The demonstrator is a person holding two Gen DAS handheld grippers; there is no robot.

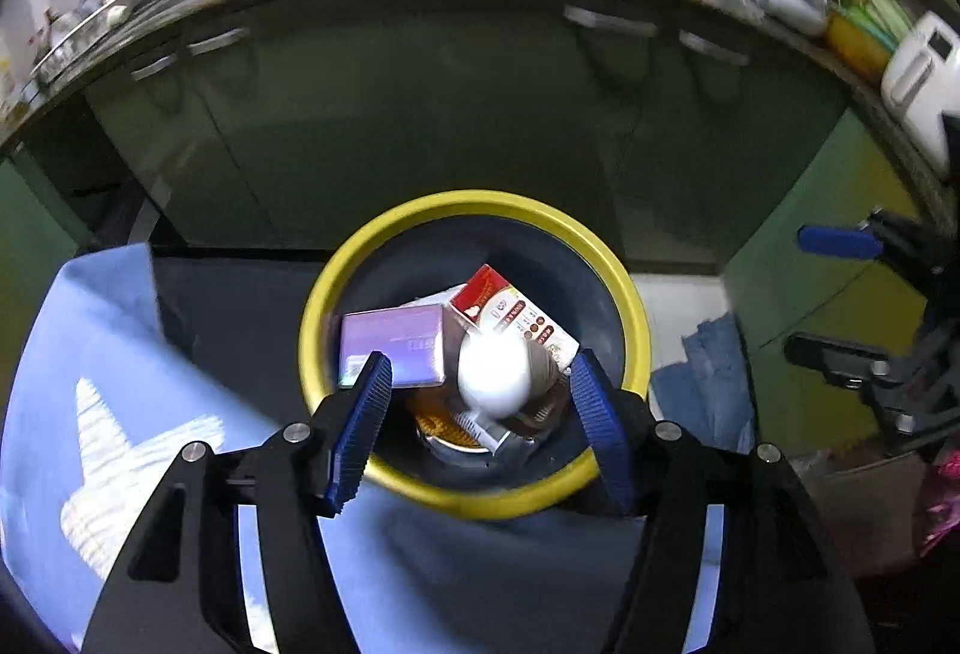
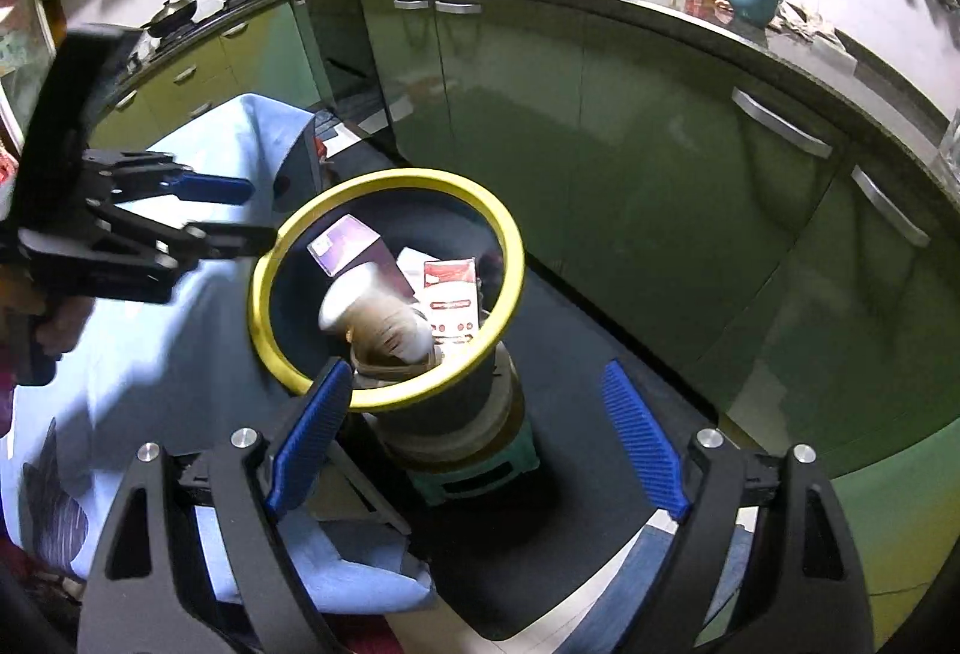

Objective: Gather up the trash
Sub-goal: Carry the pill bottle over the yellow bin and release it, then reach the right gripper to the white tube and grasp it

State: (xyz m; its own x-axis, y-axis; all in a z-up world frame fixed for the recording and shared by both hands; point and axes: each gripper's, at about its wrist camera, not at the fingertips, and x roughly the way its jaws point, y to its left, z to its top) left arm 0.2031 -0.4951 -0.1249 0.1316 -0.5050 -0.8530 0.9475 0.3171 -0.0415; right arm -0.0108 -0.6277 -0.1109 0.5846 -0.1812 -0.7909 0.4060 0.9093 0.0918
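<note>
Below, left gripper (image 1: 480, 402) hanging spread over bin (image 1: 624, 288), nothing pinched; blurred cup (image 1: 498, 378) sitting between pads, untouched, inside the rim. Right gripper (image 2: 474, 450) also gaping, empty, just beside bin. Red carton (image 1: 510, 309) and purple box (image 1: 393, 348) lying in bin; lower trash hiding under cup. Blue cloth (image 2: 150, 342) covering surface alongside.

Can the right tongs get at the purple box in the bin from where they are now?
Probably yes. The right tongs are open above the yellow-rimmed bin, which has no lid. The purple box lies near the top, though the white cup partly blocks the way.
</note>
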